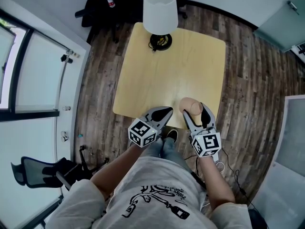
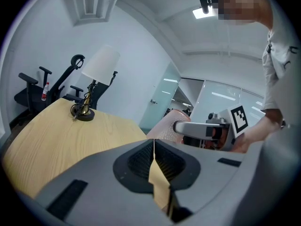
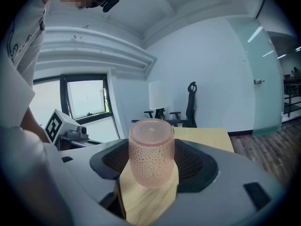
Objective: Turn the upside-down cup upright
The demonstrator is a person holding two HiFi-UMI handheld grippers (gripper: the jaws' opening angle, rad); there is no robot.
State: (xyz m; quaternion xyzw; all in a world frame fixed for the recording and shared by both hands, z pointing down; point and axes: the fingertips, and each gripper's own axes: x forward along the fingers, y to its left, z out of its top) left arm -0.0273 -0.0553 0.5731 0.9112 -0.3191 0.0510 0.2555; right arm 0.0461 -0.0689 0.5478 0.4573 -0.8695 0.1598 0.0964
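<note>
Two claws, both mine, hover at the near edge of a square table (image 1: 157,70) of pale wood, which stands on a dark plank floor (image 1: 248,66). Beyond the table's far edge, black office chairs (image 1: 97,6) are parked against a white wall. On the table, near the middle of that far edge, stands a lamp (image 1: 160,11) with a white shade and a round dark foot.

My left claw (image 1: 164,112) sits over the table's near edge, left of its centre. Its jaws are pressed together with nothing between them; the left gripper view shows only a thin seam where they meet.

My right claw (image 1: 195,112) is just beside it, also over the near edge, and is closed on the cup (image 3: 151,152), one jaw on either flank. The cup is pink, translucent and dimpled. In the right gripper view its thick closed base is uppermost and its mouth faces down toward the tabletop, so it is not yet upright. Whether its rim touches the wood, I cannot tell. From the left gripper view, the cup leans a little in my grip.
</note>
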